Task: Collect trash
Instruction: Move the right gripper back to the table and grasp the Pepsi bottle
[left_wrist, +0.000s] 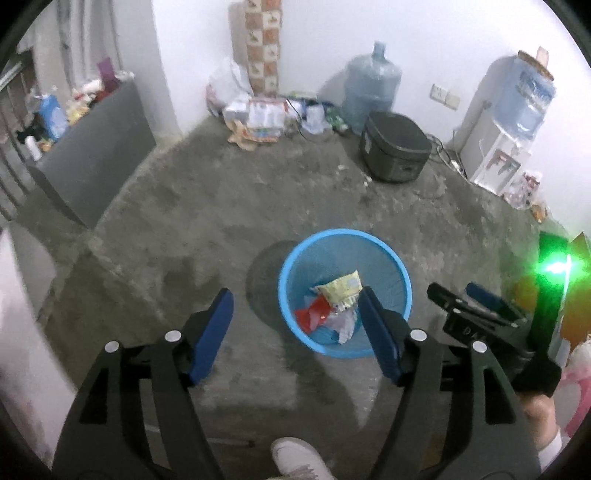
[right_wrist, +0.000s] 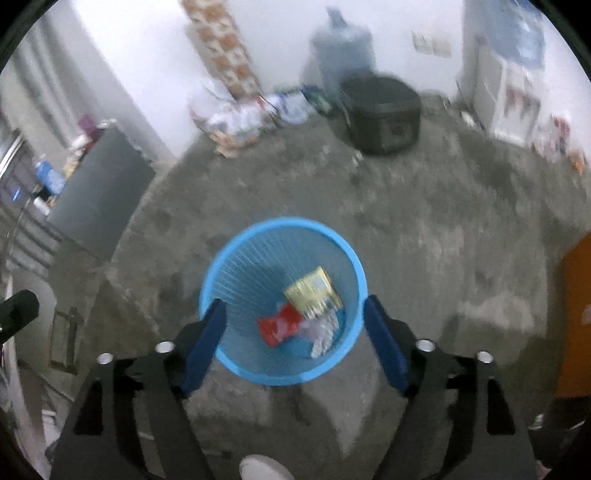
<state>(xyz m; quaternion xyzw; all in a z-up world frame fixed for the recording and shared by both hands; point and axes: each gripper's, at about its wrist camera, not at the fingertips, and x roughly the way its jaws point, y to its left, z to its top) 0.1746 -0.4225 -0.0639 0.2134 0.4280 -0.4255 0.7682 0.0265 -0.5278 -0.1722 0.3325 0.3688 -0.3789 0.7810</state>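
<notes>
Left gripper (left_wrist: 295, 325) and right gripper (right_wrist: 293, 343) both spread wide, nothing between the pads. Blue bin (right_wrist: 236, 266) upright on concrete floor, mouth up; yellow wrapper (right_wrist: 312, 291) and red wrapper (right_wrist: 279, 325) inside.

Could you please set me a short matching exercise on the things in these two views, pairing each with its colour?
Things:
1. bin
2. rice cooker
3. upper wrapper in the bin
4. lower wrapper in the bin

Colours:
A. red
B. black
C. light blue
D. yellow

Pairs: 1-C, 2-B, 3-D, 4-A
</notes>
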